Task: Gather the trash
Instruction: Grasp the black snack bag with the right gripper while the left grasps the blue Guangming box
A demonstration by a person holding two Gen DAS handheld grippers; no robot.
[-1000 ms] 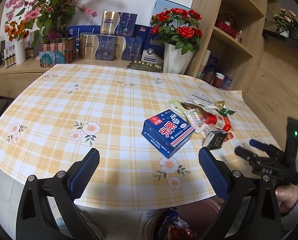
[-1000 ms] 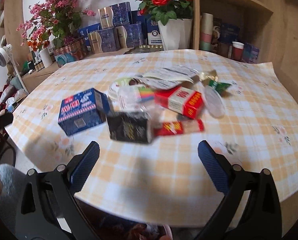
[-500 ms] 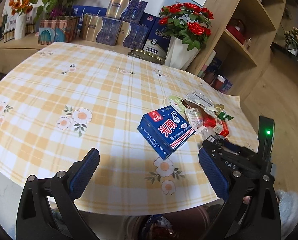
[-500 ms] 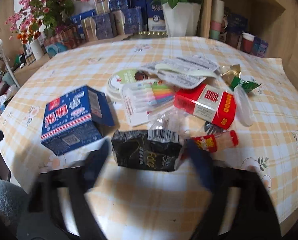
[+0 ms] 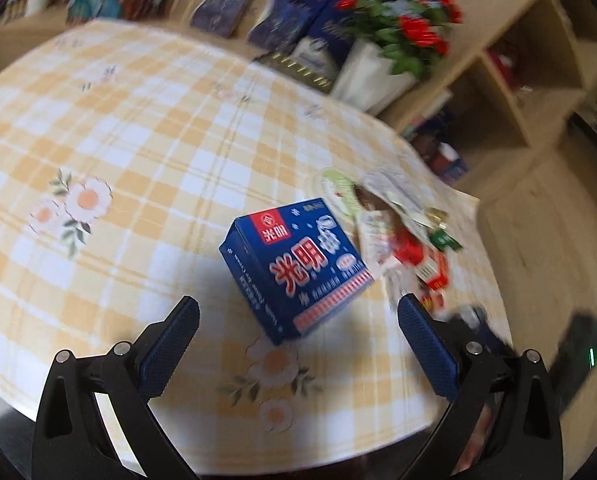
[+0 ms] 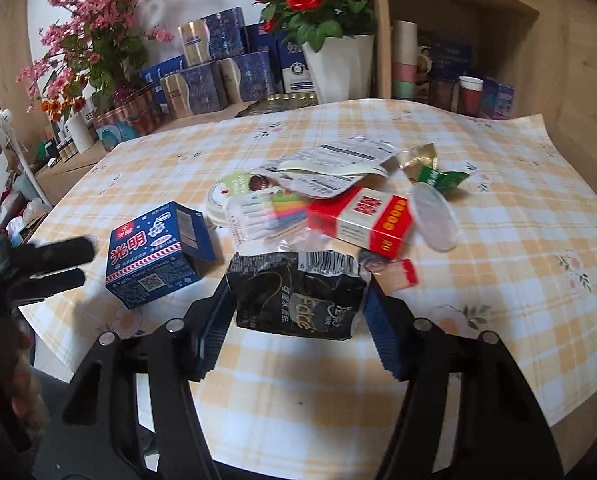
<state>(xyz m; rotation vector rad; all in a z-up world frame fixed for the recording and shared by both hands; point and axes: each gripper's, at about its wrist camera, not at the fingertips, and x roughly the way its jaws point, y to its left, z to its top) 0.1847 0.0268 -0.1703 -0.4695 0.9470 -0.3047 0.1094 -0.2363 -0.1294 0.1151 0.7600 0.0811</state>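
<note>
A pile of trash lies on the yellow checked tablecloth. My right gripper is shut on a black snack wrapper, its blue pads against both sides. Behind it lie a red carton, a clear packet of coloured pens, a round clear lid, a white printed pouch and a green and gold wrapper. A blue ice cream box sits just ahead of my open, empty left gripper; the box also shows in the right wrist view.
A white pot of red roses, stacked blue gift boxes and pink flowers stand behind the table. A wooden shelf unit holds cups at the right. The near table edge runs under both grippers.
My right gripper moved in and closed on the black wrapper. My left gripper moved closer to the blue box, still open.
</note>
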